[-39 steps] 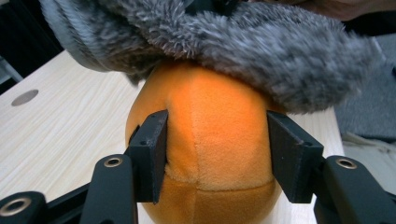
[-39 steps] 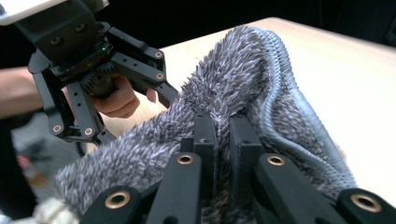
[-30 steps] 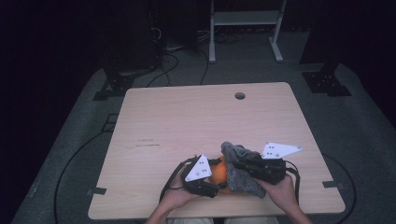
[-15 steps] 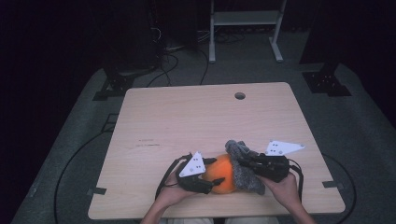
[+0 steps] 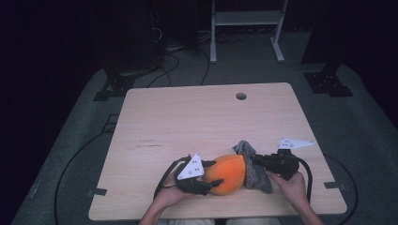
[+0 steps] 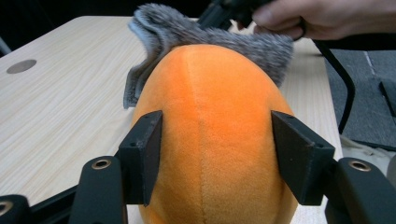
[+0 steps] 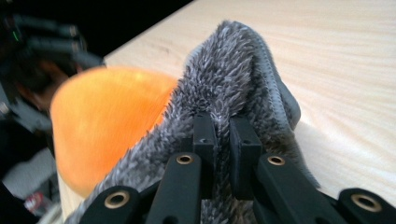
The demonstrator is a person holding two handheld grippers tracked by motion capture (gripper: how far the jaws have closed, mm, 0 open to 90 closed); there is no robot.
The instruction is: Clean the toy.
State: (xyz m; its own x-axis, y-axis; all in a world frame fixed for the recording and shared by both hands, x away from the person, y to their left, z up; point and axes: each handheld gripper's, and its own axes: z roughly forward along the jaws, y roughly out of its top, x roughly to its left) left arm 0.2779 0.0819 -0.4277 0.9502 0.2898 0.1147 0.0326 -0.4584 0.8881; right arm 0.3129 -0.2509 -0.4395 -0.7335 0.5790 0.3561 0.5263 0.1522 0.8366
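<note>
Left gripper view, orange plush (image 6: 210,140) between left tool (image 6: 219,154) jaws

Plush ball (image 5: 227,172) plain bright orange, one faint seam line; furry cloth (image 5: 253,166) mottled grey at its three o'clock; table (image 5: 187,122) pale wood-grain; gripper jaws black.

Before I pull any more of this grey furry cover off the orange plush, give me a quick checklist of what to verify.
1. Right gripper pinching the grey furry cover: ok, jaws shut on a fold of it.
2. Left gripper holding the orange plush: ok, the jaws have just been closing and both pads press its sides.
3. Cover partly off: ok, most of the plush shows bare.
4. Whether the cover snags on the far end: cannot tell, hidden.
5. Plush resting on the table: ok, near the front edge.
</note>
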